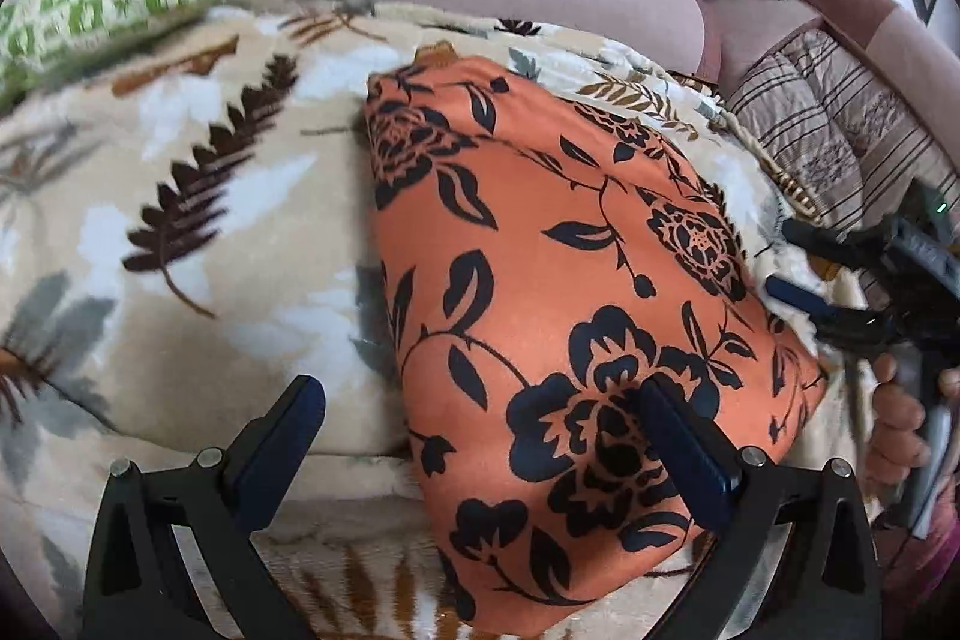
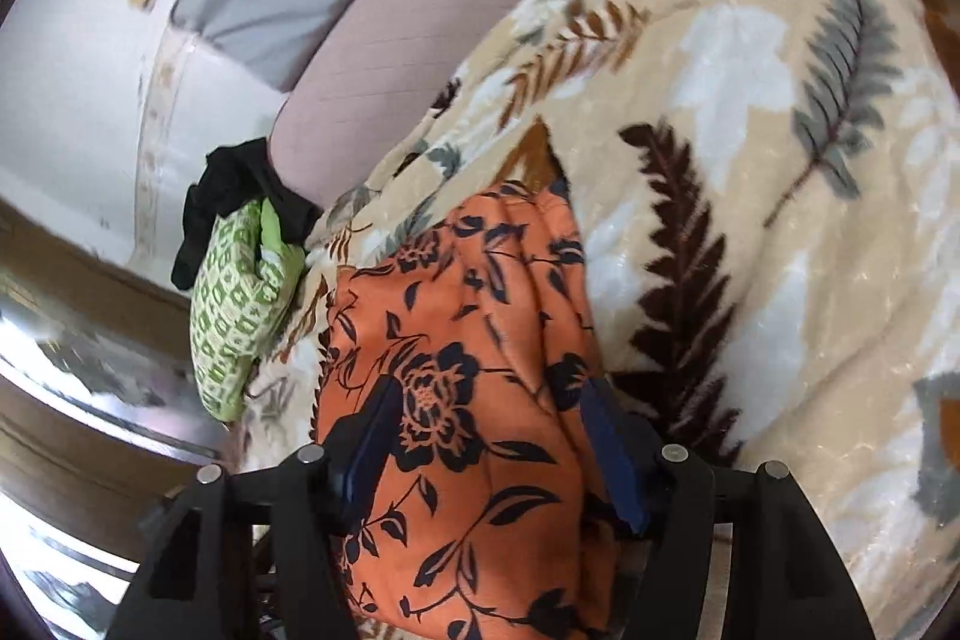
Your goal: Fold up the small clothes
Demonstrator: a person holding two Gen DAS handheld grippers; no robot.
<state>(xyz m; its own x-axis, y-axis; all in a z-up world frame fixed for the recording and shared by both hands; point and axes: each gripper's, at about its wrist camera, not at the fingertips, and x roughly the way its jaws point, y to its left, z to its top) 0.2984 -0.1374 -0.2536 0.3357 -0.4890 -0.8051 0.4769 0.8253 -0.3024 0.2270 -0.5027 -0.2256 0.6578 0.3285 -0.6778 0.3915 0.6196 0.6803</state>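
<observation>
Both of my tools hang wide apart, gripping nothing: my left gripper point(image 1: 480, 418) at the near edge of the orange floral garment point(image 1: 558, 292) on the leaf-print blanket point(image 1: 180, 196), my right gripper point(image 2: 489, 418) straddling it. I should pinch matching corners and fold evenly.

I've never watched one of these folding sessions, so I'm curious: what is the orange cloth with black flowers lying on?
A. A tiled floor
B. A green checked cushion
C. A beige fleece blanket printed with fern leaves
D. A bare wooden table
C: the orange cloth with black flowers lies spread on the beige fleece blanket printed with fern leaves, which shows on all sides of it.
</observation>
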